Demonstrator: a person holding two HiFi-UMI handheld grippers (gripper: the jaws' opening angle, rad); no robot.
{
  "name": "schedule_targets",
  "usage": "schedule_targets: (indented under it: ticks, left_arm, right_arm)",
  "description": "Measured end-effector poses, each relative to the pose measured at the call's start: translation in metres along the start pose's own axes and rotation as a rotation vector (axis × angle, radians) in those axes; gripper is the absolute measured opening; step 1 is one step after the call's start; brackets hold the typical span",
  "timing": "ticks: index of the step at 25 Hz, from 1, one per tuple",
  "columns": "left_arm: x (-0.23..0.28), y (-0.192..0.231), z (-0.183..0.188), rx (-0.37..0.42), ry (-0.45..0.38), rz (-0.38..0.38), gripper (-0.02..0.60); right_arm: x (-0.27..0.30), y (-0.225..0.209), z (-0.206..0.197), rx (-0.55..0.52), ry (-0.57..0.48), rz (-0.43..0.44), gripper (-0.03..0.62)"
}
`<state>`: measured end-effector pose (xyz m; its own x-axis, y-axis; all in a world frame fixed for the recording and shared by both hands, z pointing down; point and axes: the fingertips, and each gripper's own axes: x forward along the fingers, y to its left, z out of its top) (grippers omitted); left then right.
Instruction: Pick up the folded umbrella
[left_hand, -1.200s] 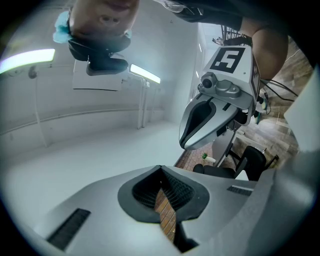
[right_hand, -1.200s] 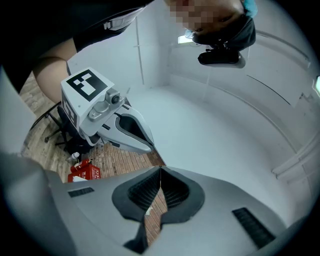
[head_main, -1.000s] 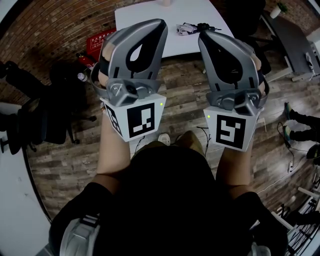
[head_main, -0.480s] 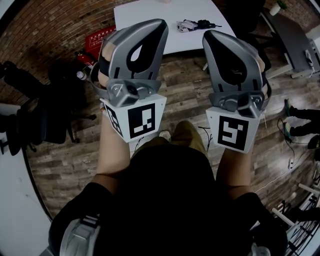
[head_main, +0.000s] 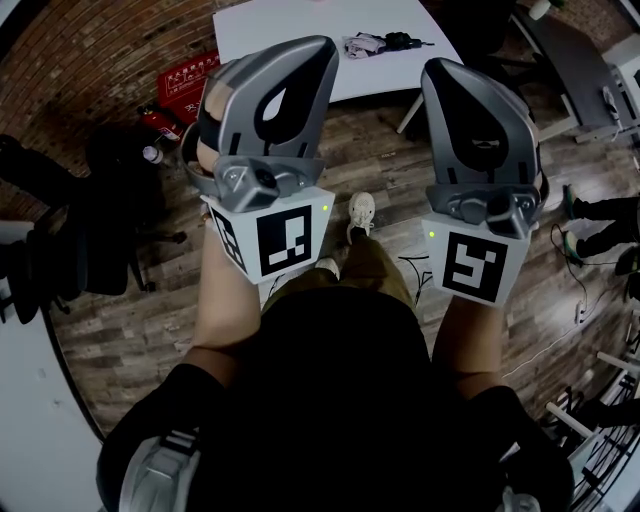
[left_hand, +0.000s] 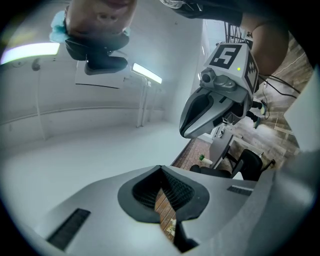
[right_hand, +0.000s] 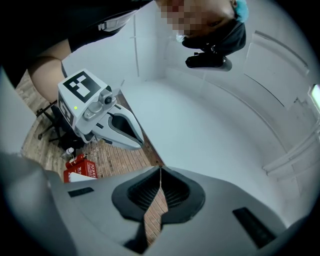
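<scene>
Folded umbrella: small pale crumpled bundle w/ black handle end to the right. It lies on the white desk at top of head view, near the desk's front right corner. Nothing touches it. Both tools are well apart from it, held up side by side in front of the person's chest, tips pointing away toward the desk.

Left tool: pads pressed together at the tip, nothing btwn them; only plank floor shows thru the narrow slot behind the tip. Right tool: same, pads meeting at the tip, empty. Left marker cube and right marker cube sit at the rear ends, each w/ a small green light lit. Bare forearms run back from the cubes to a dark top.

Around:
- Wood-plank floor, w/ the person's pale shoe on it, seen btwn the two tools.
- Left of the desk, a red box and a fire extinguisher on the floor.
- Black chair at the left edge.
- Second, grey desk at upper right, apart from the white one.

Both gripper views tilt up at white ceiling; a strip light shows in the left gripper view.
</scene>
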<state>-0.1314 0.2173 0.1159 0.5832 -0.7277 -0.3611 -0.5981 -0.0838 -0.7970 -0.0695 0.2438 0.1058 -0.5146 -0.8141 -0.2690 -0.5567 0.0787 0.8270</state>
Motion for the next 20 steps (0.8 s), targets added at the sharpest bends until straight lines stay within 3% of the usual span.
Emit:
schedule_targets:
  ticks: [20]
  left_arm:
    - [0.025, -0.006, -0.015, -0.007, -0.011, 0.011, 0.012]
  right_arm:
    - [0.019, -0.013, -0.022, 0.023, -0.016, -0.039, 0.031]
